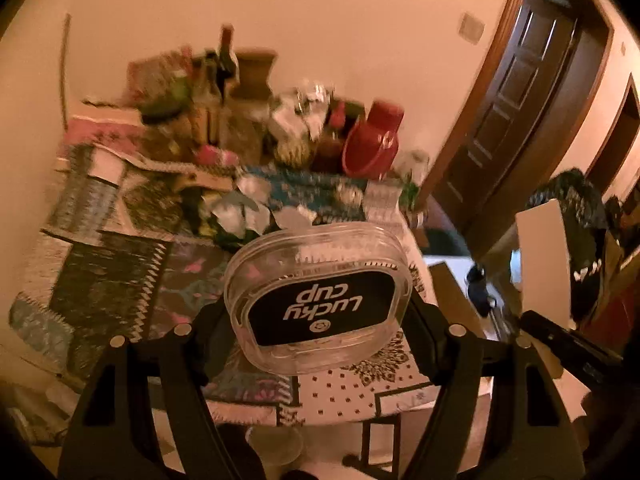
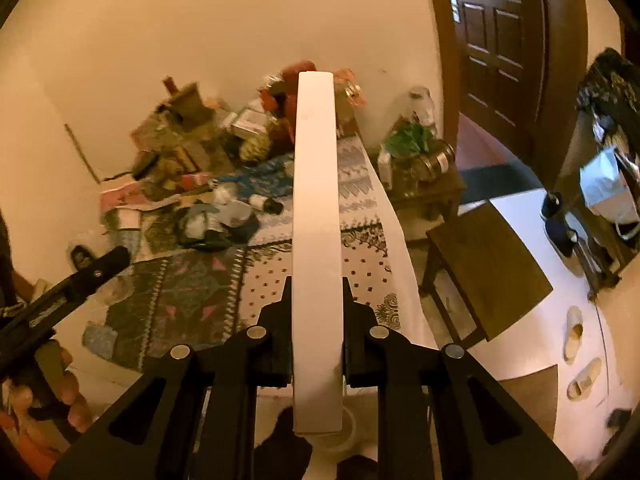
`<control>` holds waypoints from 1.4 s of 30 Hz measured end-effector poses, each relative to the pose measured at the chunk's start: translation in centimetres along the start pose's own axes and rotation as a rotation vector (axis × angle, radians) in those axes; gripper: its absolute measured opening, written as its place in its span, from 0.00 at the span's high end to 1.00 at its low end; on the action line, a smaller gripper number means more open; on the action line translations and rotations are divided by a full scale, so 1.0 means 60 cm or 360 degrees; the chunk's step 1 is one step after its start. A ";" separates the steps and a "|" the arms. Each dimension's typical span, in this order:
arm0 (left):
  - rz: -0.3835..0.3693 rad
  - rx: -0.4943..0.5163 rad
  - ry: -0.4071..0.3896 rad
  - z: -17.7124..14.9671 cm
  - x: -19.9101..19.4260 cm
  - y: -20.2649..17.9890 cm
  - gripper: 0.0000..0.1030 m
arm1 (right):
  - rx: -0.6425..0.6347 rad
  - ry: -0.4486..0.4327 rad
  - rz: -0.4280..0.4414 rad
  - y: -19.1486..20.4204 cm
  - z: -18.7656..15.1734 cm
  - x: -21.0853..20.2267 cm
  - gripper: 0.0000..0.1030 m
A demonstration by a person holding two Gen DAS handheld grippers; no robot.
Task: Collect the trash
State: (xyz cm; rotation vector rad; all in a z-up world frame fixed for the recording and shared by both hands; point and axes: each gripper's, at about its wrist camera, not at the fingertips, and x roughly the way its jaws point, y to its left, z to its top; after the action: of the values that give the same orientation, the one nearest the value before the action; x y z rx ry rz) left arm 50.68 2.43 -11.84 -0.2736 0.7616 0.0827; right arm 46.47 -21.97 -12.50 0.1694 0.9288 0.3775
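Right now my left claw point(image 1: 316, 320) grips a clear plastic lid point(image 1: 318, 300) with a black "Lucky Cup" label, pads pressing on both its sides, held above the near edge of the desk point(image 1: 352, 396). My right claw point(image 2: 317, 300) is clamped narrow on a flat white strip point(image 2: 316, 208), seen edge-on, running from near the camera out over the desk. In the left wrist view the same white piece point(image 1: 544, 260) shows at right, with the right claw's black body point(image 1: 568, 344) just below it. In the right wrist view the left claw's body point(image 2: 68, 280) sticks in from the left, a hand point(image 2: 64, 388) wrapped round its handle.

Under both claws a patchwork cloth point(image 2: 192, 292) covers the desk. Mid-desk lies crumpled trash point(image 1: 244, 208), wrappers and foil, blurred. Further back against the wall sits a cluttered pile: bottles point(image 1: 226, 60), a red jug point(image 1: 374, 140), boxes, too smeared to sort. Right of the desk stands a small wooden side table point(image 2: 428, 192) with jars and green leaves. Nearer right, a dark wooden stool point(image 2: 488, 268). Far right, a brown panel door point(image 2: 496, 40).
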 end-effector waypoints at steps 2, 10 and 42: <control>0.0006 0.0000 -0.0064 -0.004 -0.048 -0.001 0.29 | -0.0028 -0.0040 0.0023 0.006 -0.002 -0.022 0.85; -0.0028 -0.0005 -0.0246 -0.037 -0.183 0.010 0.29 | -0.0090 -0.0194 0.0107 0.060 -0.041 -0.109 0.85; -0.0181 0.0062 0.0018 -0.343 -0.365 0.161 0.29 | -0.0007 0.0098 0.0024 0.180 -0.354 -0.180 0.85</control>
State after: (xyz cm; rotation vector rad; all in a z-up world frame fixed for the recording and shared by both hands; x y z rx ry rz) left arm 19.42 6.64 -12.99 -0.2800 0.7569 -0.0412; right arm 20.88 -16.63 -13.74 0.1614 0.9878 0.4007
